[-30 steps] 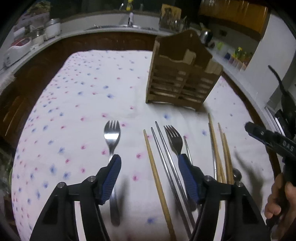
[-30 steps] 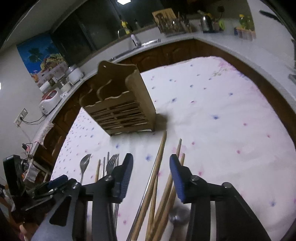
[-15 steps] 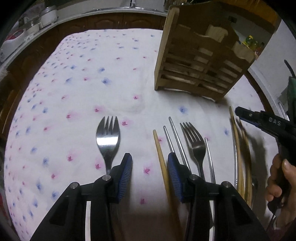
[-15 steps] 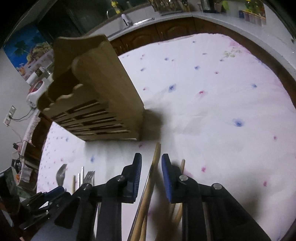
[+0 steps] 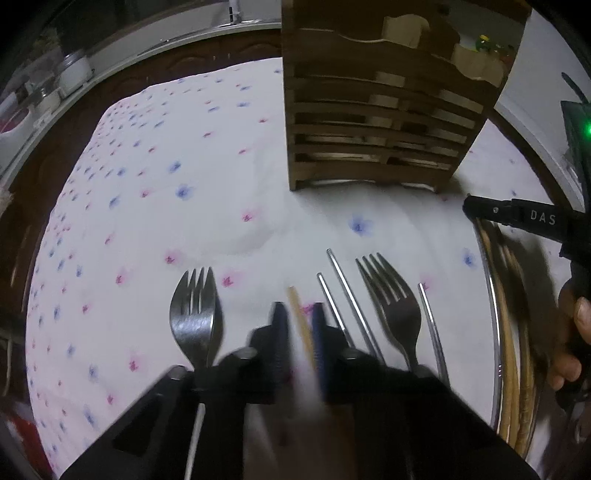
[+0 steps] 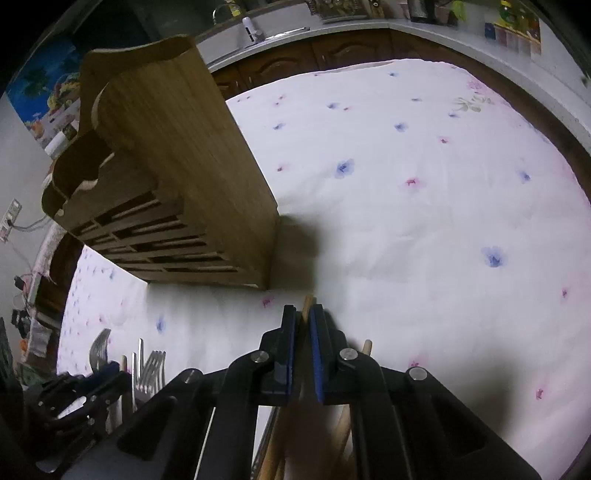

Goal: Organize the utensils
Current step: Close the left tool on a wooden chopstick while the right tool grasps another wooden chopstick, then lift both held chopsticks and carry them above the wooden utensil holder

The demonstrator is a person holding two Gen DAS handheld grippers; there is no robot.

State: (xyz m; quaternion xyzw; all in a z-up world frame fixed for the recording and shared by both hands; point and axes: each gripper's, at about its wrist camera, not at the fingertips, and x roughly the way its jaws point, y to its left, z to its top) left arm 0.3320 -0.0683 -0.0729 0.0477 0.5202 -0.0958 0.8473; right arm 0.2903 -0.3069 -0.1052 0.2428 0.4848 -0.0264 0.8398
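1. The left gripper point(image 5: 300, 325) has just been closing, and its blue pads now pinch a single wooden chopstick point(image 5: 301, 325) lying on the flowered tablecloth point(image 5: 155, 206) near its front edge; the chopstick's tip sticks out just past the pads.
2. Just left of that gripper lies a steel fork point(image 5: 195, 317), tines pointing toward the far edge. To the right lie two metal chopsticks point(image 5: 347, 295), then a second fork point(image 5: 395, 299), then another thin metal rod point(image 5: 430, 325), all roughly parallel.
3. The right gripper point(image 6: 302, 332) has likewise just been closing and now nips a wooden chopstick point(image 6: 307, 304) near its far tip. Further wooden chopsticks point(image 6: 365, 345) lie under and beside it, toward the cloth's right edge.
4. In the left wrist view, the right gripper's black body point(image 5: 517, 214) reaches over that bundle of wooden and metal sticks point(image 5: 506, 332), with a person's hand point(image 5: 569, 350) at the frame's right edge.
5. Beyond the utensils, upright on the middle of the cloth, stands the slatted wooden utensil holder point(image 5: 376, 122); its compartments look empty from here.
6. Past the cloth's far edge runs a kitchen counter point(image 6: 332, 29) with a tap.
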